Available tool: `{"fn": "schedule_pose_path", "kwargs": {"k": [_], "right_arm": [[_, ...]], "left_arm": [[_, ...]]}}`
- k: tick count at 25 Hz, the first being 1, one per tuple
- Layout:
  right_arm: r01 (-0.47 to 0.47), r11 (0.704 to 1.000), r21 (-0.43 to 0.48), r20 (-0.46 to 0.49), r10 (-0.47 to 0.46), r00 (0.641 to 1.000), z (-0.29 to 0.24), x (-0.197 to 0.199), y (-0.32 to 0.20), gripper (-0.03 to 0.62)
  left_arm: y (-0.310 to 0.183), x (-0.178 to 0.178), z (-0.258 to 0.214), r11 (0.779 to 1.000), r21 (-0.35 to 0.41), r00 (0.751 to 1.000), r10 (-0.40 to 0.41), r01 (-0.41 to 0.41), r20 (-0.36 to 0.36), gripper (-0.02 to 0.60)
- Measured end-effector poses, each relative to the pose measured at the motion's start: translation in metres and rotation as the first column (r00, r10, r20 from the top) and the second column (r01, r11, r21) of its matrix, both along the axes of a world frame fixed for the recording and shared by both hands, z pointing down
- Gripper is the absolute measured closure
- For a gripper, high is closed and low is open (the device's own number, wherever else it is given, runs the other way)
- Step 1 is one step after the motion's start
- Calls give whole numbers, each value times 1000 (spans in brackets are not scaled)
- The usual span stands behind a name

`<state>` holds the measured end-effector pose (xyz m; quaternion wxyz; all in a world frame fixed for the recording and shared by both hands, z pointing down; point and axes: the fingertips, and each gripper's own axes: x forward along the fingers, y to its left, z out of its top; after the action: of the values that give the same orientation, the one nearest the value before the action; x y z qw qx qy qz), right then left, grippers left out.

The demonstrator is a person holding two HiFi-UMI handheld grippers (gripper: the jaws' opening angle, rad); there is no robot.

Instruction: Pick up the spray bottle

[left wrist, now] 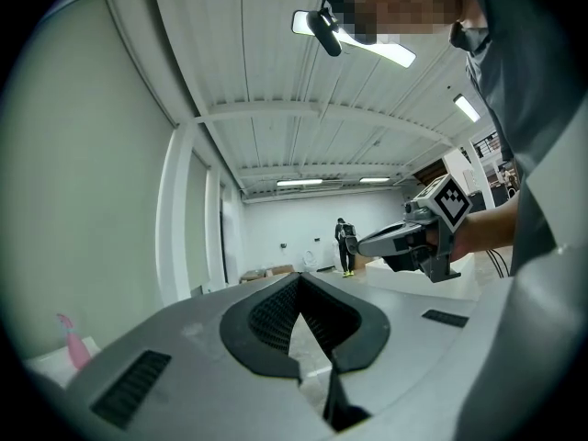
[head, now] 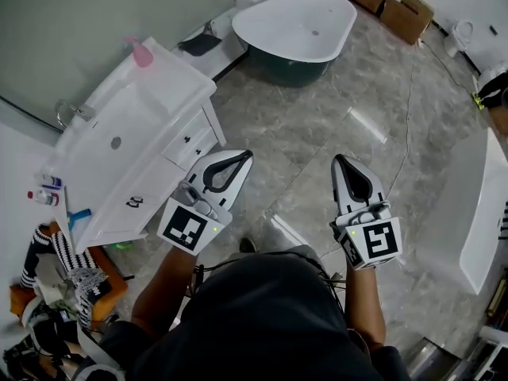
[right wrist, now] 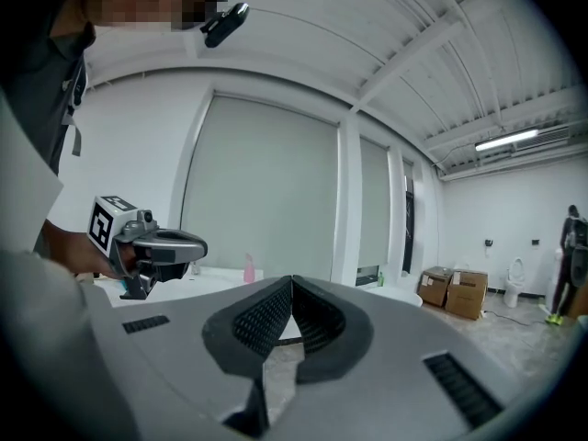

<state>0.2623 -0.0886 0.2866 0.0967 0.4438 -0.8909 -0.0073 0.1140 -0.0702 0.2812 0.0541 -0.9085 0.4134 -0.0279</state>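
Spray bottle (head: 141,52) stands alone on the table (head: 176,79); both pairs of fingers closed and empty

In the head view the pink spray bottle stands upright at the far end of a long white table with a basin sunk into it and a tap (head: 70,111) at the wall side. Drawers (head: 190,143) face the grey marble floor (head: 317,133).

The left gripper (head: 247,155) is held over the floor just off the table's drawer side, well apart from the bottle and pointing roughly level. Its own view shows its fingers (left wrist: 276,315) pressed together at the tips with nothing between them; the bottle appears small at the lower left edge there.

The right gripper (head: 336,159) is held beside the left one, also over bare floor, farther from the table. Its fingers (right wrist: 262,318) meet at the tips as well, with nothing between them. In that view the bottle shows as a small pink shape on the white top beyond the left gripper.

A white freestanding bathtub (head: 298,24) stands past the table's far end, with cardboard boxes (head: 405,10) behind it. Another white tub (head: 476,213) lies along the right edge. Small bottles (head: 46,190) sit near the table's near end. A person (left wrist: 344,244) stands far off across the room in the left gripper view.
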Motion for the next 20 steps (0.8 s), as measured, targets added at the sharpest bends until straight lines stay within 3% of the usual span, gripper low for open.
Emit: {"fn": "schedule_pose_path", "kwargs": {"k": [9,20], "right_arm": [[50,998,-23,-16,-50,999,13,1,-73,586],[191,982,-1,50,-191,980,11,36,-197,586]], "left_arm": [[-64,-3,24,997,-49,998,-55,56,5,578],[-170,46,23,983,-56,983,-174,177,55,578]]}}
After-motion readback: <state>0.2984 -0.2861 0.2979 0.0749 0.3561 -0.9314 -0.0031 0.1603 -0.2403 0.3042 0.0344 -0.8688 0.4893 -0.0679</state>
